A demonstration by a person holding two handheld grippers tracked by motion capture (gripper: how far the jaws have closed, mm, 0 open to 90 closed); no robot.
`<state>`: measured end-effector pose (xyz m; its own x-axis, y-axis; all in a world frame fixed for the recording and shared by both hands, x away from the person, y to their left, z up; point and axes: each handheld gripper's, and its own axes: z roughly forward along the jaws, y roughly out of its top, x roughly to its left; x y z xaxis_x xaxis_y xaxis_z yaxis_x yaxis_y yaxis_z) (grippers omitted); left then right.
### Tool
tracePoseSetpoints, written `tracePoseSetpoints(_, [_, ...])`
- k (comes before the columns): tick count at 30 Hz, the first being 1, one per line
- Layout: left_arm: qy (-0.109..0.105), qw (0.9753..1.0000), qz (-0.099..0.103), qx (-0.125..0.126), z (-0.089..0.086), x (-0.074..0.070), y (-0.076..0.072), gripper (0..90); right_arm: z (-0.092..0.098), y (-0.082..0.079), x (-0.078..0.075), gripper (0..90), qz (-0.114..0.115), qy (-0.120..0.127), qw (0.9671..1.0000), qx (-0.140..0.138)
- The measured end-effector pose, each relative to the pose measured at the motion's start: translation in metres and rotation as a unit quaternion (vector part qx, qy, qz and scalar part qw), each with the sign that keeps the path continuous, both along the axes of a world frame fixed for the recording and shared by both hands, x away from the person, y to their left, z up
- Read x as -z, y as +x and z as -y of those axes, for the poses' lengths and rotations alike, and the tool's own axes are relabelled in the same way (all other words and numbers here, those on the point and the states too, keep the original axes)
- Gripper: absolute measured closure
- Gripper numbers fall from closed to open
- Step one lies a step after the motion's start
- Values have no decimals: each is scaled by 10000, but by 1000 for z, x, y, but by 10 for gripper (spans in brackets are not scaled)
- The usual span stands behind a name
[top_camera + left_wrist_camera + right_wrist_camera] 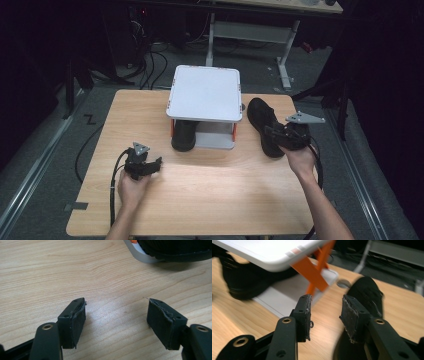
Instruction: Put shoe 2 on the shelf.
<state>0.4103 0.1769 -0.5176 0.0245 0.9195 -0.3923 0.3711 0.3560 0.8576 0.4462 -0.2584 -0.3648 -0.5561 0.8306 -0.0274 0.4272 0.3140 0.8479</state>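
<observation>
Black shoe [264, 125] at right centre of high view, lying on table [210, 190] beside white rack [205, 95]. Right gripper [289, 135] at its near end, jaws partly open, one jaw over shoe, nothing clamped. Left gripper [150, 166] lower left, wide open, empty. Shoe likely light, soft upper; grip at heel collar.

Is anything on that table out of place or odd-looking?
The pair is split up: one black shoe sits on the lower shelf of the small white two-tier rack with orange braces, while the other black shoe lies loose on the wooden table beside the rack, at the right tongs. Nothing looks spilled or damaged.
</observation>
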Motion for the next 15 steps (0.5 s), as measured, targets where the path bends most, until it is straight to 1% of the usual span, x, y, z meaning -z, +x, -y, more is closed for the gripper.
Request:
tracePoseSetpoints(1, [0,10000,0,0,0,0,0,318,0,0,0,594,0,0,10000,0])
tracePoseSetpoints(2, [-5,10000,2,-2,0,0,0,317,9,0,6,591,-78,1,9998,183])
tracePoseSetpoints(3, [-5,10000,2,-2,0,0,0,317,12,1,9,590,-120,-4,9996,264])
tracePoseSetpoints(4, [0,10000,-1,4,0,0,0,317,15,2,12,589,-159,-58,9993,348])
tracePoseSetpoints(5, [0,10000,-1,4,0,0,0,316,15,2,12,589,-159,-58,9993,348])
tracePoseSetpoints(6, [-3,10000,-1,7,0,0,0,315,20,5,19,587,-245,-146,9985,476])
tracePoseSetpoints(7, [-3,10000,-1,7,0,0,0,315,20,5,19,587,-245,-146,9985,476])
tracePoseSetpoints(8, [-1,10000,-2,8,0,0,0,315,22,9,26,576,-297,-156,9978,571])
tracePoseSetpoints(13, [-3,10000,-1,4,0,0,0,315,15,27,36,582,-369,-298,9969,629])
tracePoseSetpoints(15, [-4,10000,-4,7,0,0,0,315,10,36,42,593,-505,-441,9957,643])
